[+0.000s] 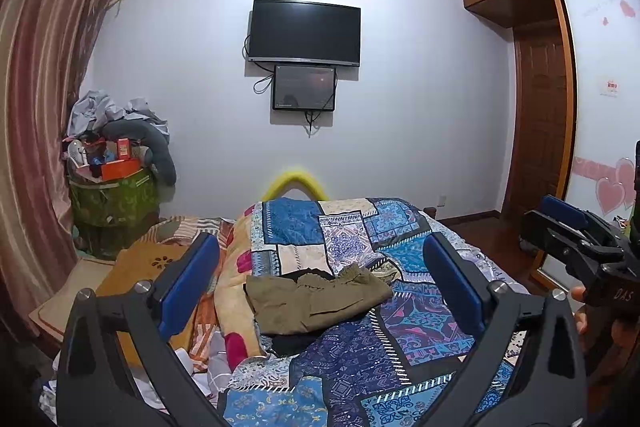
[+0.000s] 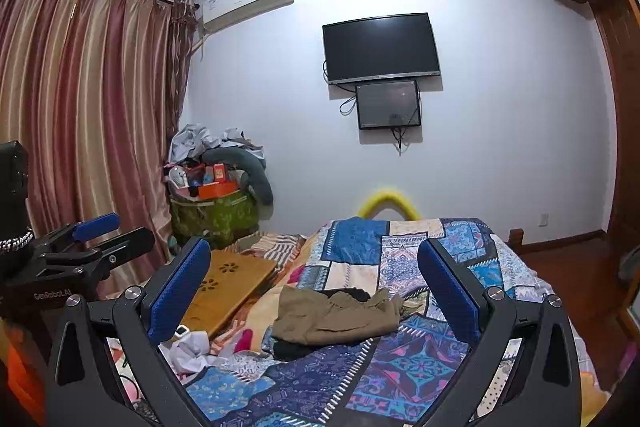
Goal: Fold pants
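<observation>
Olive-brown pants (image 1: 312,301) lie folded and rumpled on the blue patchwork quilt (image 1: 384,347) of the bed, over a dark garment (image 1: 292,343). They also show in the right wrist view (image 2: 336,317). My left gripper (image 1: 320,283) is open and empty, held above the bed short of the pants. My right gripper (image 2: 314,287) is open and empty too, at a similar height. The right gripper also shows at the right edge of the left wrist view (image 1: 560,227). The left gripper shows at the left edge of the right wrist view (image 2: 108,235).
A wooden lap desk (image 2: 224,287) lies on the bed left of the pants. Loose clothes (image 2: 192,347) are heaped at the near left. A green hamper (image 1: 114,203) piled with stuff stands in the corner by the curtain (image 2: 80,107). A wardrobe (image 1: 560,107) is at right.
</observation>
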{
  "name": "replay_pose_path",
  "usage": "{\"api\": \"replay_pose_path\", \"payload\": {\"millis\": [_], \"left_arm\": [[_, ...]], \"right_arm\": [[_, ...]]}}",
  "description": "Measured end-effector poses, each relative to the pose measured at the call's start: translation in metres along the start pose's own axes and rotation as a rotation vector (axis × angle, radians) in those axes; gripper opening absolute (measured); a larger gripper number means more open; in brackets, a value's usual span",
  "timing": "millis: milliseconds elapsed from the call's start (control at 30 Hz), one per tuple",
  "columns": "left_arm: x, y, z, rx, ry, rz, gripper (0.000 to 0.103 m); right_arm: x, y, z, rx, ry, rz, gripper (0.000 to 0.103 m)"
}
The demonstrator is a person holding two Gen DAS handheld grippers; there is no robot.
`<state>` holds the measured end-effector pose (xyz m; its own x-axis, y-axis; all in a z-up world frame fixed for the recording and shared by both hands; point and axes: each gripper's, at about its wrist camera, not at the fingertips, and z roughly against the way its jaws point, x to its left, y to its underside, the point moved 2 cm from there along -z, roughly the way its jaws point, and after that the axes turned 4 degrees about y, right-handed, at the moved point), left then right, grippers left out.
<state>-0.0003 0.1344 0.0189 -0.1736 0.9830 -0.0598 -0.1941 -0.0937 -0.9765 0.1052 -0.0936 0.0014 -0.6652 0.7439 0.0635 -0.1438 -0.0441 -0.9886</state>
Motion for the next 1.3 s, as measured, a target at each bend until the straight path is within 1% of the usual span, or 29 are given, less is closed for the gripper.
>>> {"api": "replay_pose_path", "payload": {"millis": [500,867,1300], "left_arm": [[0.001,0.002,-0.008,0.018,0.023,0.003,0.103],[-0.003,0.002,-0.010,0.021,0.033,-0.016,0.103],[-0.011,0.003,-0.019,0.047,0.060,-0.024,0.103]], "right_arm": [[0.001,0.003,-0.001,0.021,0.009,0.005,0.103],[-0.002,0.001,0.003,0.019,0.025,-0.004,0.103],[-0.006,0.002,0.006,0.010,0.041,-0.014,0.103]]}}
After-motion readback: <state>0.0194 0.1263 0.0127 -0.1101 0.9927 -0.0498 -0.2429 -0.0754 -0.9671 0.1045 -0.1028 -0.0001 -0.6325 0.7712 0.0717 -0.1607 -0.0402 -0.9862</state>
